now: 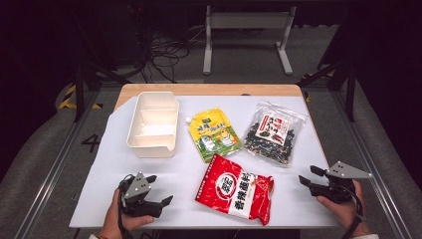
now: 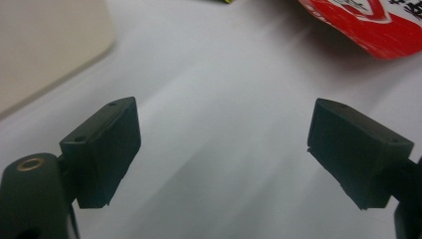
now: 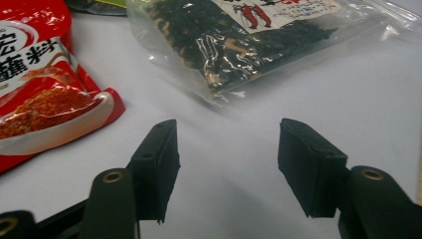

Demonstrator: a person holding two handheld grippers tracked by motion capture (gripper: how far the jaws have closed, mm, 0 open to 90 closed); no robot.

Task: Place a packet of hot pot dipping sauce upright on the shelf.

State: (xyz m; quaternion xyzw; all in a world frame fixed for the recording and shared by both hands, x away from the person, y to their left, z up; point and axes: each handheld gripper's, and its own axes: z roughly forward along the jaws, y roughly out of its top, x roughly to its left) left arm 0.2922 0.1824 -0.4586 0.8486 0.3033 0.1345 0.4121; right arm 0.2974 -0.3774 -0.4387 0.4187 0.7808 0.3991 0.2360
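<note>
While both grippers rested near the table's front edge, nothing had been packed: the white box [image 1: 153,124] near the back-left corner sat empty. Left gripper [image 1: 160,190], jaws apart and holding nothing, sat by the front-left corner; right gripper [image 1: 307,176], jaws also spread and empty, by the front-right corner. Red packet [image 1: 234,188] lay between them at the front edge, yellow pouch [image 1: 214,134] mid-table just beside the box, clear seaweed bag [image 1: 273,132] toward the right edge. Judged: all three bags left to move, none touched.

bare sheet [image 1: 174,191] between grippers, red packet [image 1: 235,189] intruding
</note>
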